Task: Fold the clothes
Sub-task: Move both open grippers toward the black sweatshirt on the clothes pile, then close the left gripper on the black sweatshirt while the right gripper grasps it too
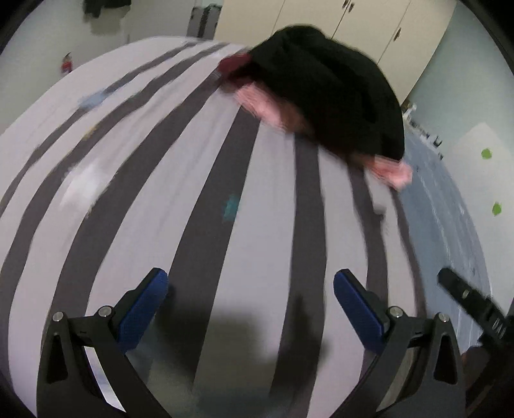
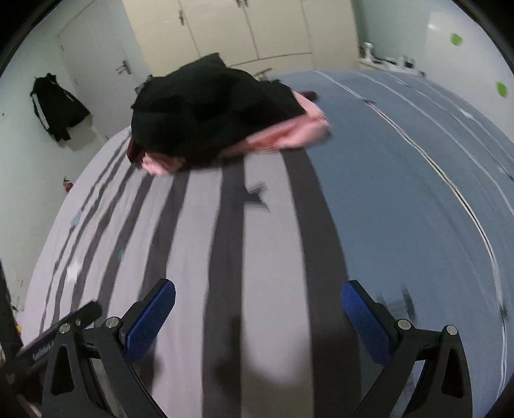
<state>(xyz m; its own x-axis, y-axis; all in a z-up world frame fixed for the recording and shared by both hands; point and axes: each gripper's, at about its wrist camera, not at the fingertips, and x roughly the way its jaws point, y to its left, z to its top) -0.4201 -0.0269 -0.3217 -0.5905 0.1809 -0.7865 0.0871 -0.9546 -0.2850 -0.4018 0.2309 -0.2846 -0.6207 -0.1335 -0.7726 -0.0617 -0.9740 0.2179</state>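
1. Black and pink clothes (image 1: 321,90) are lying in a heap at twelve o'clock on the bed; judging by that, no folding looks done yet.
2. The left gripper (image 1: 250,283) is hovering, jaws wide, holding nothing.
3. The right gripper (image 2: 258,294) is doing likewise.
4. Striped sheet (image 2: 263,257) is covering the bed (image 2: 401,193); cupboards (image 2: 250,25) are standing beyond at twelve.

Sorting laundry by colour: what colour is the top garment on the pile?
Black, clearest in the right wrist view.

No legible text; small print on other tongs' black body blurred, unreadable.
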